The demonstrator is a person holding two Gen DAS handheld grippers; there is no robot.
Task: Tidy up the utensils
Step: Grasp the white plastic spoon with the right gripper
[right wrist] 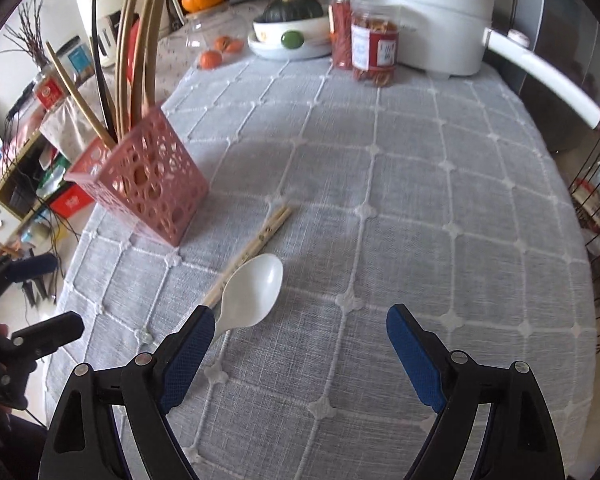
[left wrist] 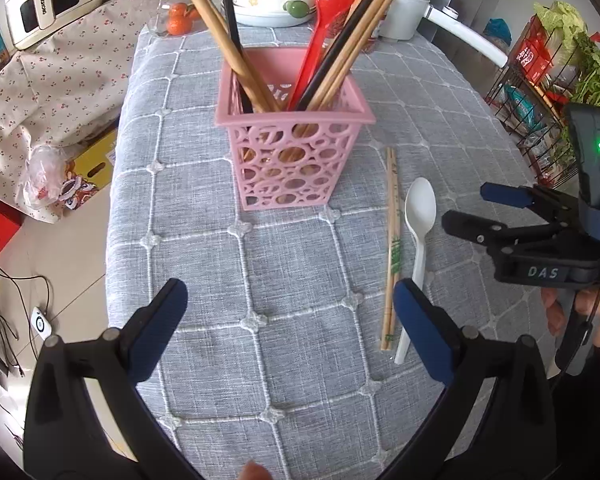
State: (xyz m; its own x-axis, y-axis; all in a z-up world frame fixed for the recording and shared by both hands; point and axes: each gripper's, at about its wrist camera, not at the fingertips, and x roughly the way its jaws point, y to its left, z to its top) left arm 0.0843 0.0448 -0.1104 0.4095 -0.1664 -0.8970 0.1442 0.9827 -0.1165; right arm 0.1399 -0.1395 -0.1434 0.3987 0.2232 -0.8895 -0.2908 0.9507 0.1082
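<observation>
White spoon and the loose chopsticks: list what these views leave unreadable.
- White spoon handle: right wrist view, hidden behind the right gripper finger.
- Chopsticks green print: left wrist view, too small to read.
- Pink basket utensil tops: left wrist view, cut off by the top edge.

This is looking like a home kitchen or dining corner. A table is wearing a grey quilted tablecloth (right wrist: pixel 380 184). At its far end a white electric cooking pot (right wrist: pixel 424 20) is standing, with two jars of dried food (right wrist: pixel 374 54) just beside it and a white dish holding a dark green squash (right wrist: pixel 294 10) further left. Small oranges (right wrist: pixel 212 58) are lying near the dish. Left of the table a white countertop appliance (left wrist: pixel 48 2) is sitting on a cherry-print cloth (left wrist: pixel 60 76). Right of the table a wire rack is holding leafy vegetables (left wrist: pixel 580 52).
</observation>
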